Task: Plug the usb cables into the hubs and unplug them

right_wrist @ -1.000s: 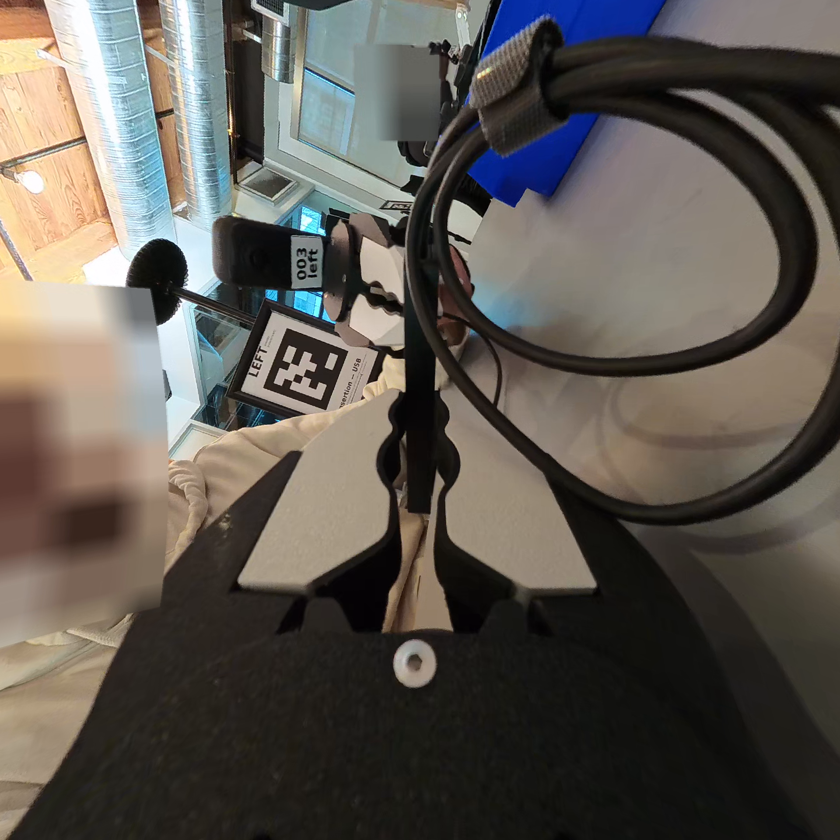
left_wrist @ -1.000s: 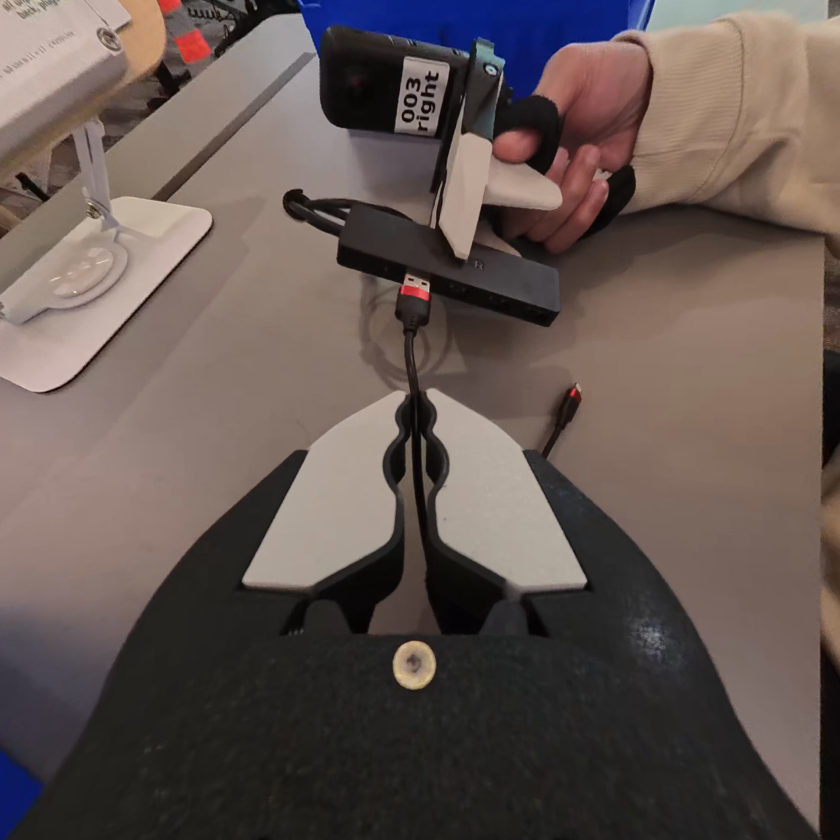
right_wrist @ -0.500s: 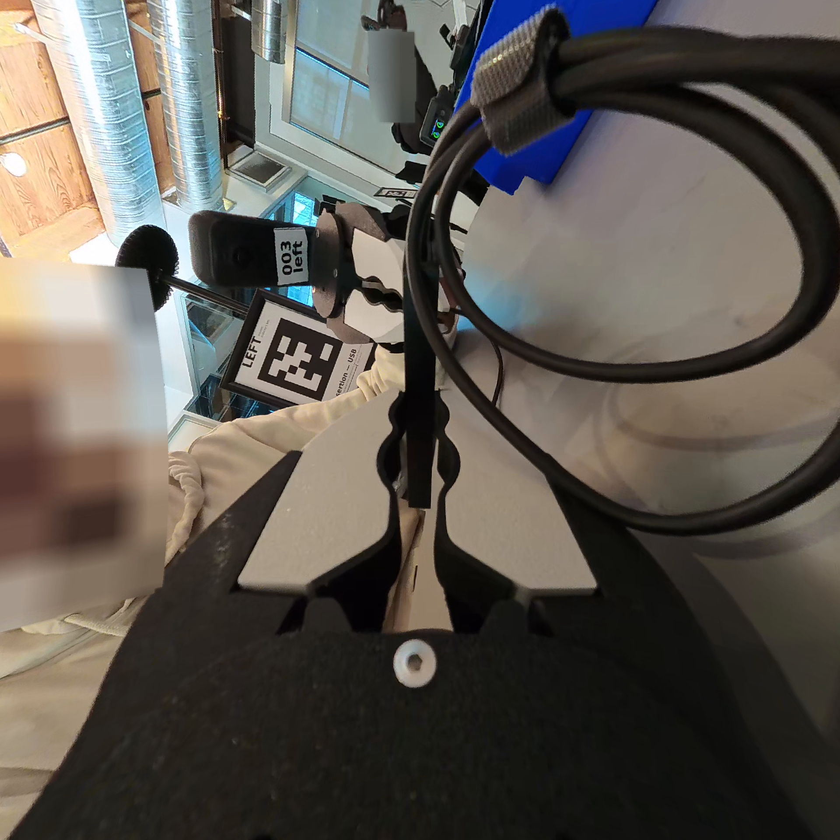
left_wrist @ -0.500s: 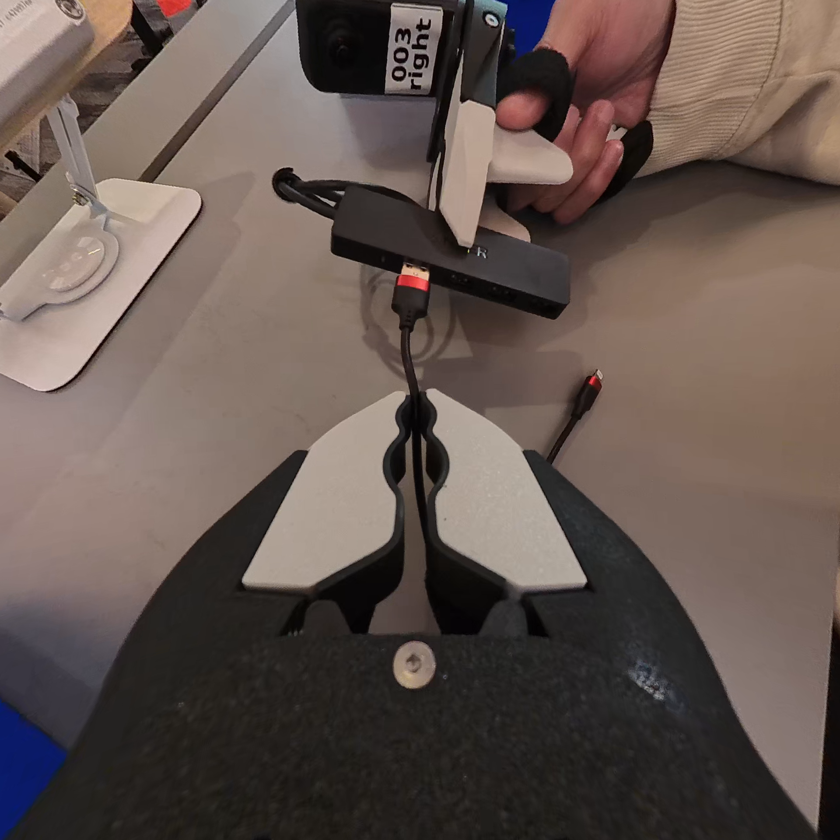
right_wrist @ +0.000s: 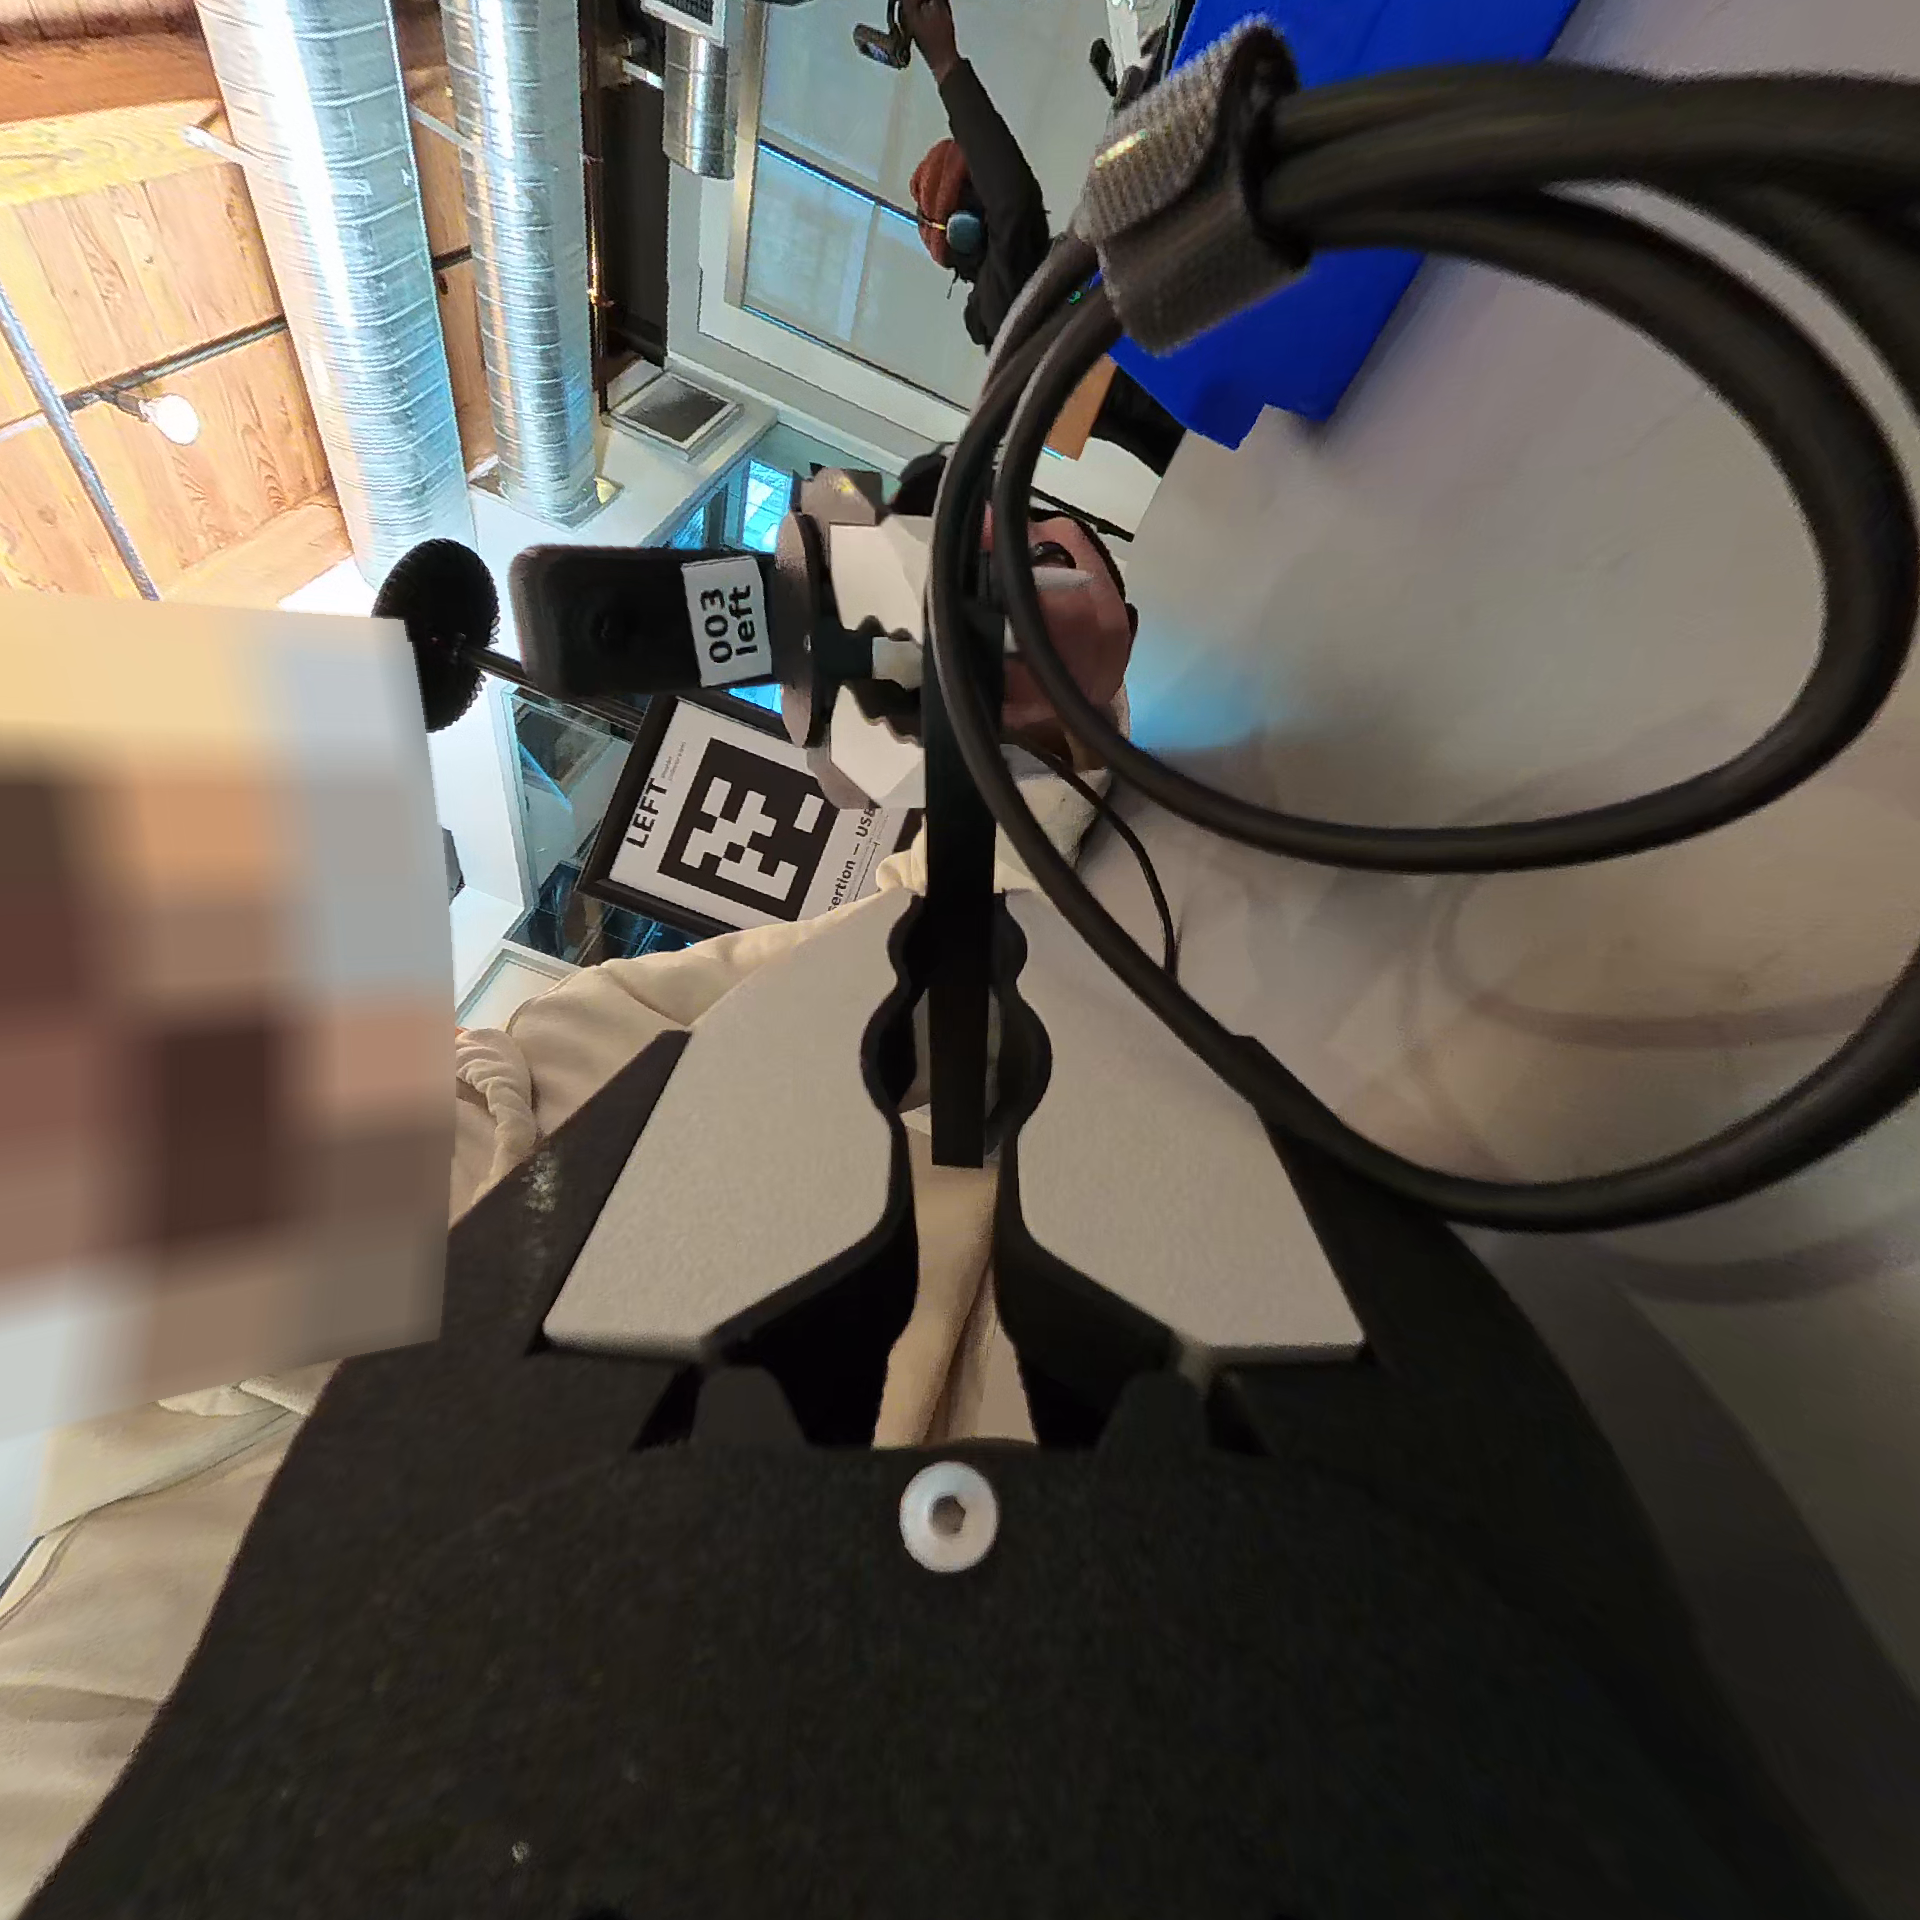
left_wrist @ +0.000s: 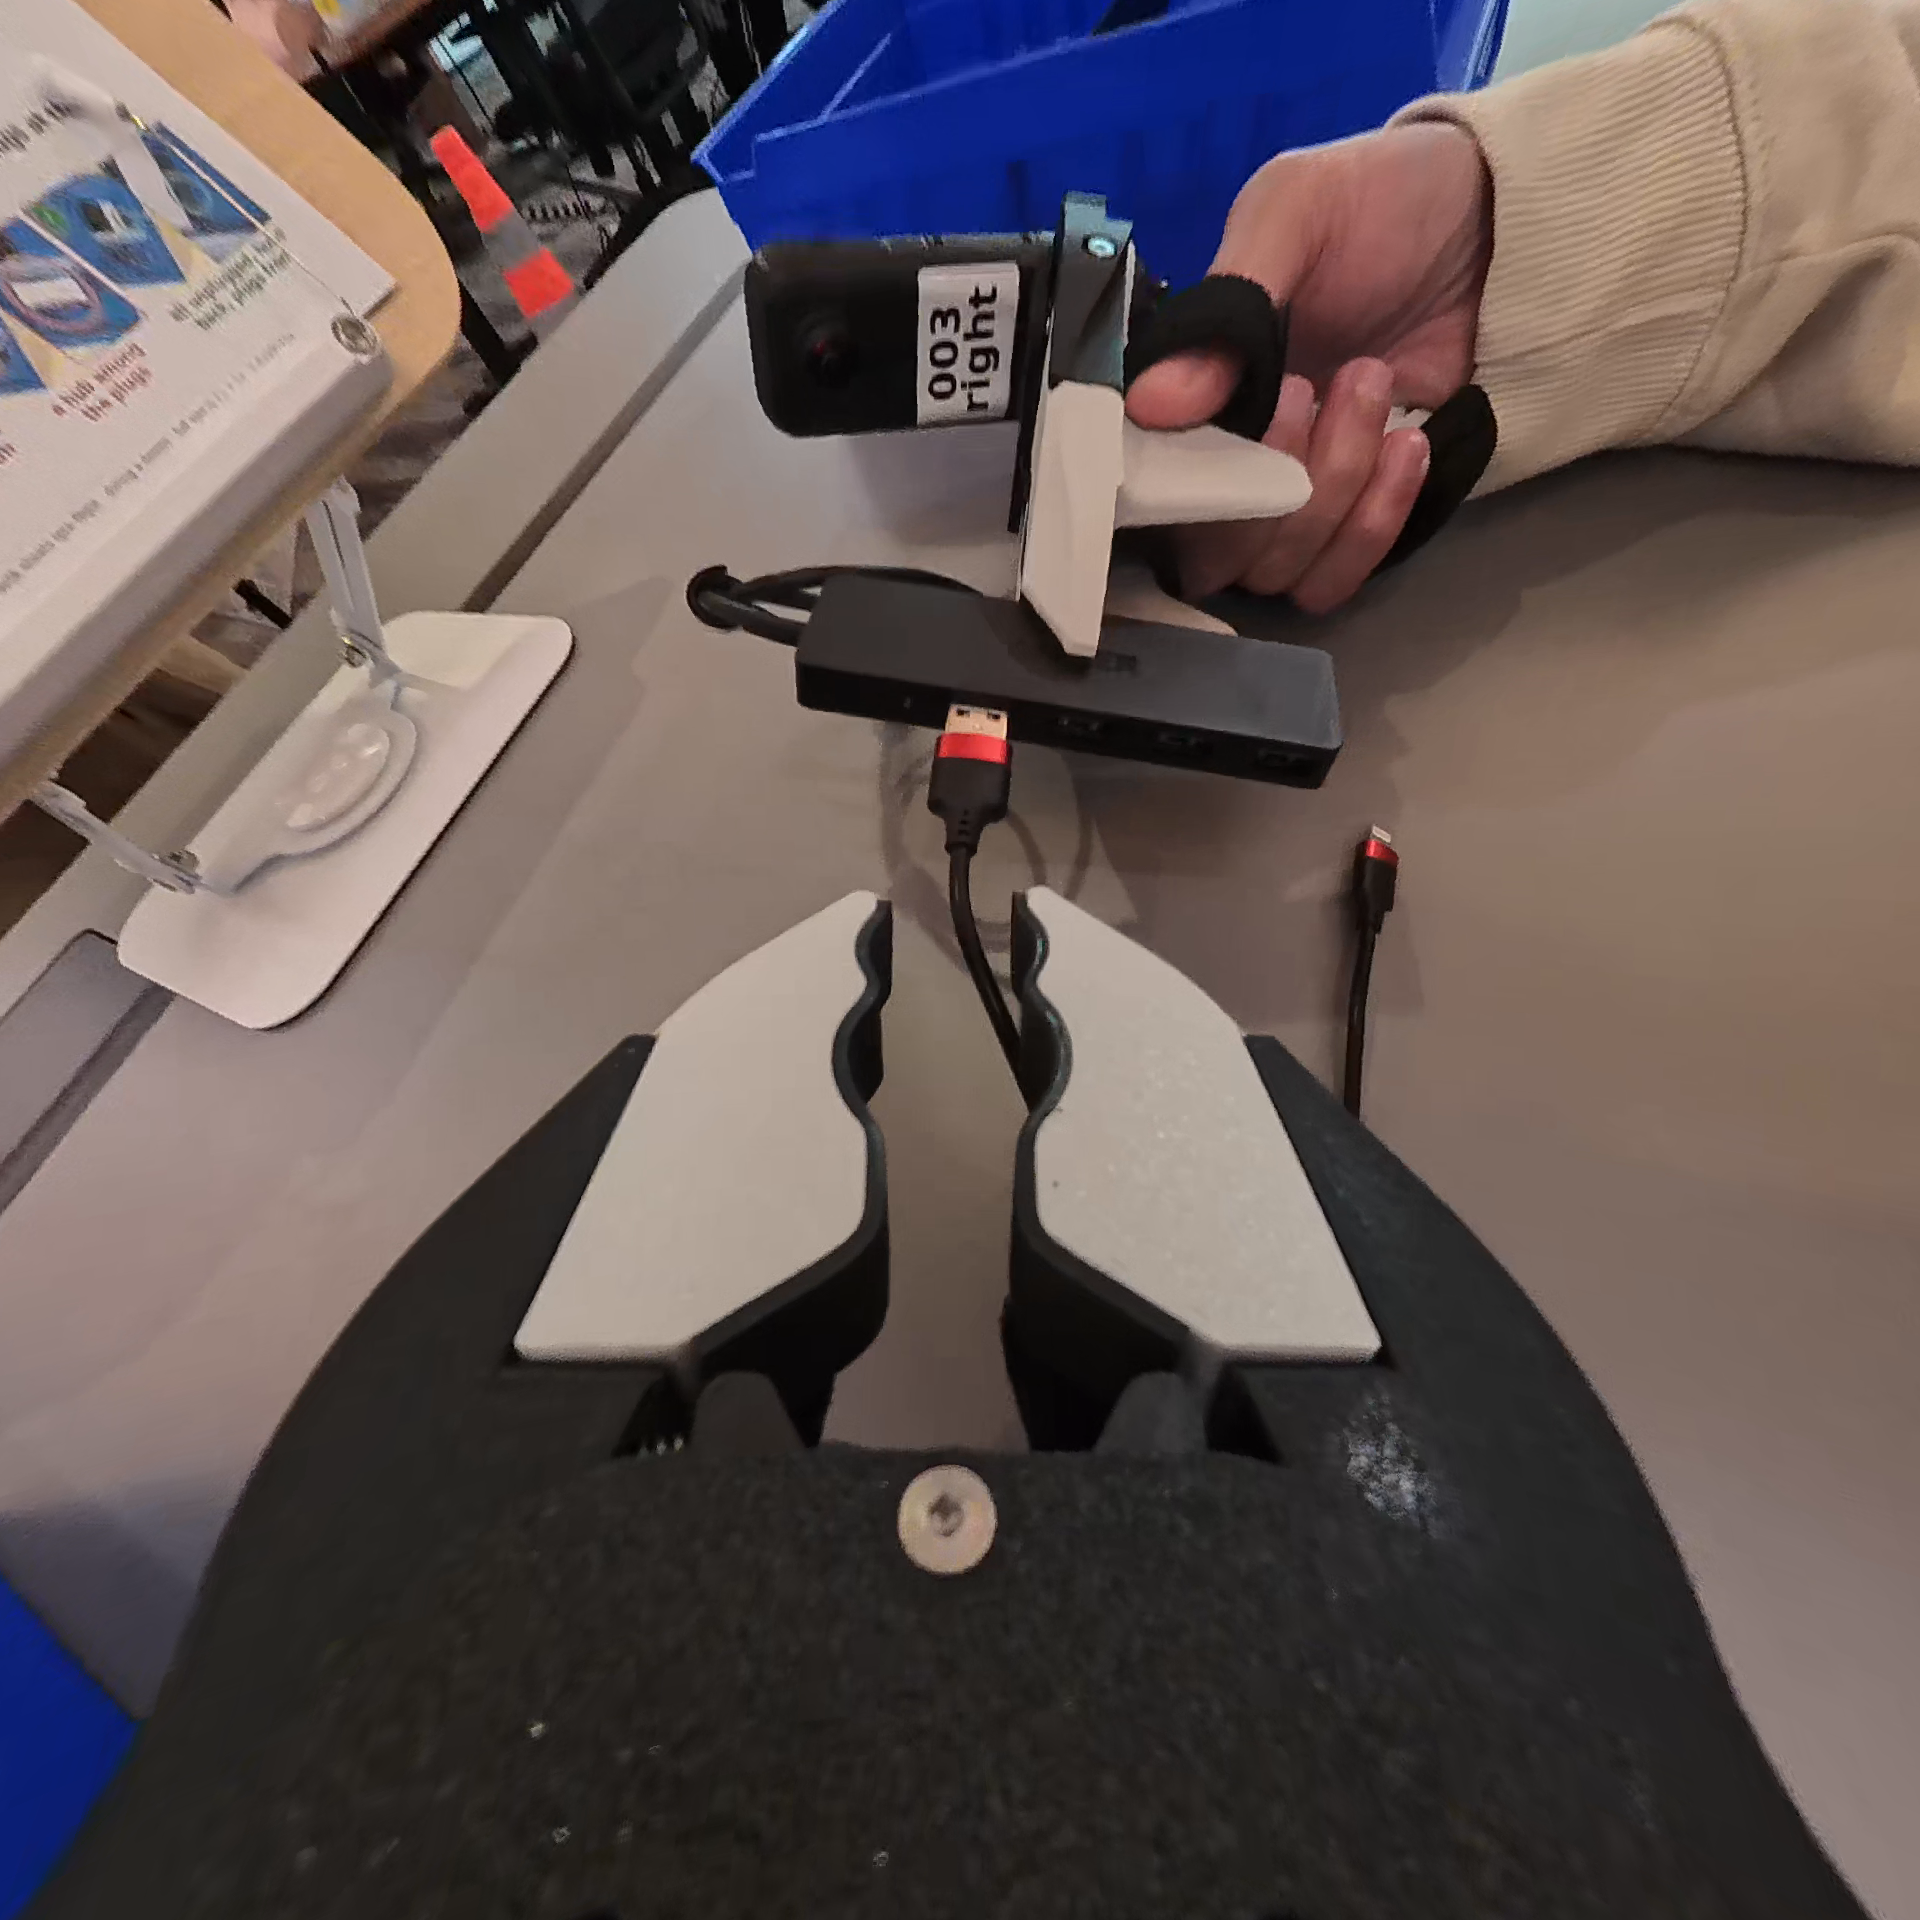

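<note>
A flat black USB hub (left_wrist: 1070, 675) lies on the grey table. A black cable's USB plug (left_wrist: 971, 764), with a red band, sits in one of the hub's front ports. My left gripper (left_wrist: 951, 914) is open just behind the plug; the cable runs loose between its fingers. My right gripper (right_wrist: 958, 935) is shut on the hub, seen edge-on as a thin black bar (right_wrist: 956, 997). In the left wrist view it (left_wrist: 1070, 582) clamps the hub from above. The cable's small far-end connector (left_wrist: 1377, 857) lies on the table to the right. The hub's own coiled black cable (right_wrist: 1558, 727) fills the right wrist view.
A white stand (left_wrist: 343, 790) holding an instruction card (left_wrist: 135, 343) is at the left. A blue bin (left_wrist: 1091, 114) stands behind the hub. A person's hand and cream sleeve (left_wrist: 1683, 239) hold the right gripper. A framed marker sign (right_wrist: 738, 821) shows in the right wrist view.
My left gripper has opened and let go of the cable; it was shut on it in both earlier frames. The plug stays in the hub. The right gripper keeps its hold on the hub.
</note>
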`<state>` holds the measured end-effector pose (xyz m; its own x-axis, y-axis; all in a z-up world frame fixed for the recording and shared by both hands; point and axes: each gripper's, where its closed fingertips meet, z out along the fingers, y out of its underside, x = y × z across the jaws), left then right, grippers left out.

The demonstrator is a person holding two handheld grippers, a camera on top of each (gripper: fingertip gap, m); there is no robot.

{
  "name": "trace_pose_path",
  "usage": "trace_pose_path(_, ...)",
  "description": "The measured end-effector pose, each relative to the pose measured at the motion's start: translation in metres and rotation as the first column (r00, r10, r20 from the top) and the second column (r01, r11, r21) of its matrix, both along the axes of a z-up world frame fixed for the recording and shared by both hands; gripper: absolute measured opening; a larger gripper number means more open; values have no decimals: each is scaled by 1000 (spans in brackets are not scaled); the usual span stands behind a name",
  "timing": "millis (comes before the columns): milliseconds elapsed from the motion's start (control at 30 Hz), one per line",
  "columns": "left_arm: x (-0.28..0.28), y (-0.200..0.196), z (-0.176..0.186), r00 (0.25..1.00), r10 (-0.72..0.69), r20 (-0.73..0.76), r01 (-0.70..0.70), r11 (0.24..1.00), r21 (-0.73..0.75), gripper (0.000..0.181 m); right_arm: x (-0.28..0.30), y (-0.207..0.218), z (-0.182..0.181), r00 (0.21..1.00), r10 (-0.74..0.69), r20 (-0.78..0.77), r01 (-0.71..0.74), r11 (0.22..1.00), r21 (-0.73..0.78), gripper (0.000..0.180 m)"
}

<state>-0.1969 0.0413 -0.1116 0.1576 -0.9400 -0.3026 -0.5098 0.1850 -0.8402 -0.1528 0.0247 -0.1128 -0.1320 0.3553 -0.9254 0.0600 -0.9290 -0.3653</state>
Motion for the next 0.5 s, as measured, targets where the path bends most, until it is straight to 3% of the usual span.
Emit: trace_pose_path(500, 5, -1, 9, 987, -86, 137, 94, 994, -54, 16, 0, -2, 9, 996, 24, -90, -28, 999, -46, 10)
